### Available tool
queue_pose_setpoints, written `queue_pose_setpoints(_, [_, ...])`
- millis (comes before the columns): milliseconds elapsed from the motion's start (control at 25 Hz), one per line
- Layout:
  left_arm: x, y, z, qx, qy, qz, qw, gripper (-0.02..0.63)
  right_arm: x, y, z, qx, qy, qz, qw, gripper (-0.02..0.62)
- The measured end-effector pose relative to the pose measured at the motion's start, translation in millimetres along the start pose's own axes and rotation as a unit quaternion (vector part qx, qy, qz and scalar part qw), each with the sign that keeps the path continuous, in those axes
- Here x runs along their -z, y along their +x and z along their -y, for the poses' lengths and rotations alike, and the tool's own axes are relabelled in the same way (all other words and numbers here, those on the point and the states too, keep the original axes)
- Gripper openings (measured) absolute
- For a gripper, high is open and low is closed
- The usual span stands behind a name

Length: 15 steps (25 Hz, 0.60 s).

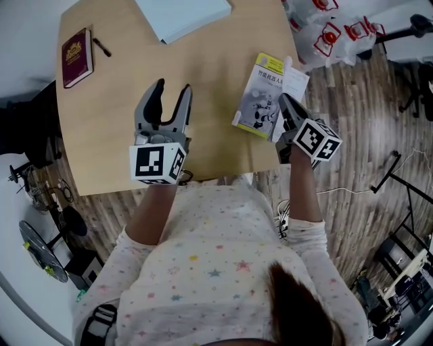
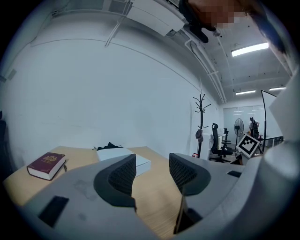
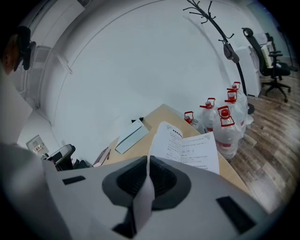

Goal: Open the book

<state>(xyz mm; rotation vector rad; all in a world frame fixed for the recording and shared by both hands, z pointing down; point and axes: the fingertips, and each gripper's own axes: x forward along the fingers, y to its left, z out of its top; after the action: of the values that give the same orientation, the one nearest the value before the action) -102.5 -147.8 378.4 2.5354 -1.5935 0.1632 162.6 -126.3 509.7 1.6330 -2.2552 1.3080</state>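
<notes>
In the head view a maroon book [image 1: 76, 57] lies closed at the ten o'clock corner of the wooden surface [image 1: 115, 128], with a dark pen [image 1: 102, 47] just beside it on its two o'clock side. A flat white box [image 1: 184, 15] sits at the surface's twelve o'clock edge, partly cut off by the frame.

The left claw [image 1: 172, 89] hangs over the middle of the surface and points toward twelve o'clock. Its own view shows the two dark pads standing well apart with only bare wood between them, so it is spread wide and holds nothing.

At about three o'clock from the left claw, near the surface's right edge, lies the task's thing: a book [image 1: 260, 94] with a white and yellow cover and a printed figure on the front. A printed page [image 3: 187, 147] is lifted off it and stands up at an angle. The right claw [image 1: 284, 103] reaches in from the book's five o'clock side, and its own view shows the pads pressed together on the near edge of that paper. It is closed on the sheet.

Farther right, at two o'clock beyond the surface, clear water bottles [image 1: 325, 30] with red caps stand on the wooden floor [image 1: 365, 135].
</notes>
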Motion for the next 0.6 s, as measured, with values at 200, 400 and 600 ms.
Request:
queue_pose_setpoints(200, [1.8,-2.3,-7.3,-0.003,-0.002,-0.002,1.0000,0.222,2.5,9.7,-7.4,-0.012,0.012,0.002,1.000,0.020])
queue_pose_setpoints(400, [2.2,-0.9,-12.4,-0.004,-0.005,-0.001,1.0000,0.221,4.5,13.3,-12.2,-0.017,0.014,-0.002,1.000,0.020])
queue_pose_setpoints(600, [1.7,-0.6,-16.1,-0.006,-0.006,0.000,1.0000,0.221,3.0,17.0,-22.4,-0.030,0.011,-0.006,0.999,0.020])
